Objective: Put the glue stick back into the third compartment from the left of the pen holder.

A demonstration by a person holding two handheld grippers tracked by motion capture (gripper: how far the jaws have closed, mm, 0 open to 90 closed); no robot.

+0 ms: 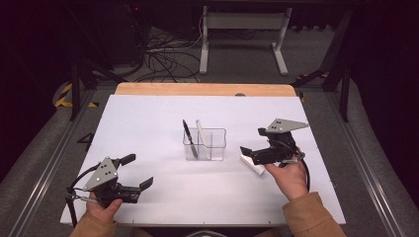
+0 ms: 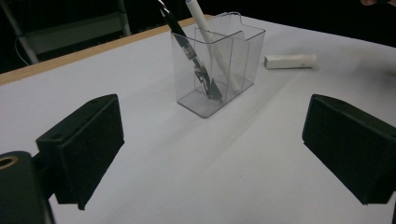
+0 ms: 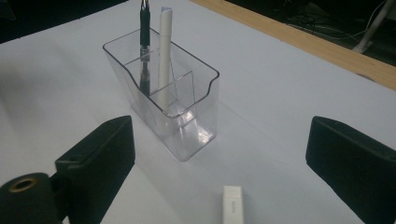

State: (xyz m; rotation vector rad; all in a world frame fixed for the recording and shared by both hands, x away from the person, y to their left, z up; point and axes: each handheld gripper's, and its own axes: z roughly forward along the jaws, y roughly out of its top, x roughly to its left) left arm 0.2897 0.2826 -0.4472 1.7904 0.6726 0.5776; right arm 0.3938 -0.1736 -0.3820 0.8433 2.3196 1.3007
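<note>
The right gripper hovers with its jaws spread wide above a white eraser, which lies flat on the white table just right of a clear organizer; the jaws grip nothing. In the right gripper view the eraser lies between the two jaws at the bottom edge, with faint grey printing on its end too small to read. The left gripper is held low over the near left part of the table, jaws also wide apart and empty, well apart from the organizer. The organizer is divided into compartments; a black pen and a white pen lean in its left part. Beyond the table's wooden far edge, cables and a white stand sit on the floor.
</note>
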